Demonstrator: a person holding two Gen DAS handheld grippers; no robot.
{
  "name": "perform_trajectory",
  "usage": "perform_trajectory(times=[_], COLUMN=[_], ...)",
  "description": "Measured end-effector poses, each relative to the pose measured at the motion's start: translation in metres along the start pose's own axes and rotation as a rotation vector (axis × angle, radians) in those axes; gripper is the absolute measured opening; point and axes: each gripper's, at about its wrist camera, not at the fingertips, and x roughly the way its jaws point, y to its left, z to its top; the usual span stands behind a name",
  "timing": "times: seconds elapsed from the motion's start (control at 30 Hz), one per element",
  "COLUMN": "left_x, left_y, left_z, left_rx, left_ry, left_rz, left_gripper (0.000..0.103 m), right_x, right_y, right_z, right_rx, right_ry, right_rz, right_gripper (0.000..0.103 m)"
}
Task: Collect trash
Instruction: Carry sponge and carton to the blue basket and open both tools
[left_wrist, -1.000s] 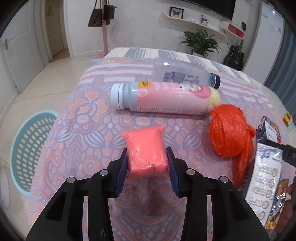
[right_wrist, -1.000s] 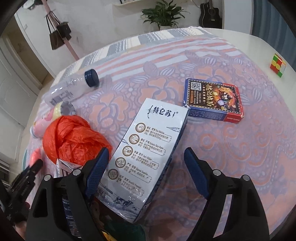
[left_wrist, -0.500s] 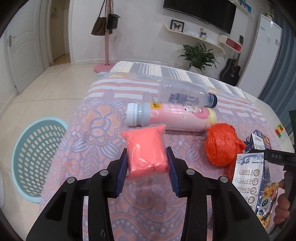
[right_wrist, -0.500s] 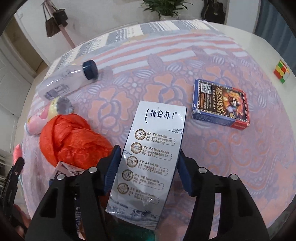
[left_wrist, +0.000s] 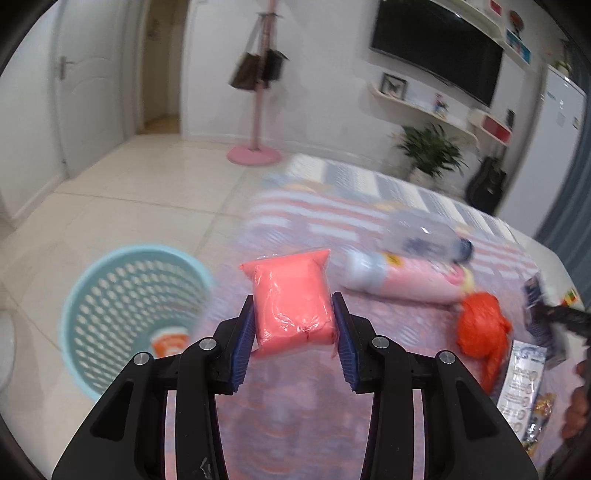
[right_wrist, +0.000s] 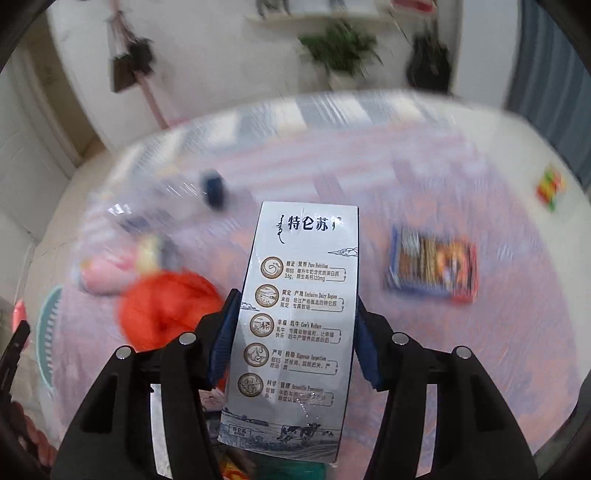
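**Two grips, two ways to lose the trash**

Two pieces of trash are held at this moment, one in each gripper. On the left, the teal basket (left_wrist: 129, 317) stands on the floor beside the bed, and an orange-and-white wrapper lies at its bottom. Next to it in the view, the left gripper (left_wrist: 293, 325) is clamped on the pink packet (left_wrist: 291, 299), which hangs in the air above the edge of the bedspread (left_wrist: 369, 332). The packet is soft and wrapped in smooth film, and the blue pads touch only its lower part. It probably can slide out, or bulge and tip forward, if the hand swings fast; then it would fall on the floor outside the basket.

Further right, the pink bottle (left_wrist: 406, 284), the clear bottle (left_wrist: 424, 236) and the orange plastic bag (left_wrist: 480, 332) lie on the bedspread, not yet collected.

The right gripper (right_wrist: 291, 339) is closed on the sides of the milk carton (right_wrist: 295, 314). The carton is long and sticks out far past the fingertips, so it may pivot between the pads. A strong squeeze could also crush the thin cardboard and loosen the hold. The basket is far on the left for this hand, so the two grippers could collide above it.
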Motion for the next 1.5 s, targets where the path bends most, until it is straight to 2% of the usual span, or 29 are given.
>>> perform_trajectory(times=[0.1,0.2,0.37,0.5,0.7,0.8,0.87,1.03,1.17,1.3,1.4,1.47,1.5], left_x=[-0.014,-0.028,-0.051,-0.061,-0.065,-0.061,-0.057,-0.045,-0.033,-0.020,-0.017,-0.016,-0.015], left_y=[0.030,0.060,0.105,0.129,0.159,0.177,0.188,0.219,0.234,0.243,0.241,0.239,0.238], left_z=[0.010,0.018,0.027,0.028,0.024,0.019,0.015,0.003,-0.007,-0.018,-0.018,-0.019,-0.020], left_rx=[-0.045,-0.097,-0.124,-0.159,-0.210,-0.246,-0.279,-0.368,-0.428,-0.495,-0.481,-0.481,-0.485], left_ry=[-0.057,-0.104,-0.167,-0.182,-0.174,-0.144,-0.122,-0.063,-0.009,0.053,0.057,0.056,0.057], left_rz=[0.042,0.079,0.184,0.209,0.231,0.239,0.232,0.214,0.186,0.116,0.141,0.147,0.144], left_gripper=[0.038,0.038,0.038,0.038,0.038,0.038,0.038,0.038,0.038,0.038,0.039,0.043,0.049], right_x=[-0.027,-0.052,-0.075,-0.087,-0.087,-0.078,-0.063,-0.027,-0.002,0.015,0.026,0.030,0.033], right_y=[0.026,0.070,0.145,0.206,0.283,0.317,0.337,0.374,0.395,0.409,0.418,0.423,0.425], right_z=[0.010,0.021,0.022,0.016,0.000,-0.005,-0.008,-0.023,-0.036,-0.047,-0.051,-0.052,-0.052], right_rx=[-0.068,-0.160,-0.322,-0.437,-0.556,-0.585,-0.589,-0.567,-0.585,-0.589,-0.604,-0.617,-0.619], right_ry=[-0.084,-0.147,-0.205,-0.239,-0.208,-0.176,-0.129,-0.013,0.030,0.062,0.076,0.076,0.075], right_rz=[0.036,0.130,0.242,0.312,0.422,0.471,0.519,0.568,0.550,0.545,0.527,0.516,0.514], right_gripper=[0.053,0.053,0.053,0.053,0.053,0.053,0.053,0.053,0.053,0.053,0.054,0.054,0.054])
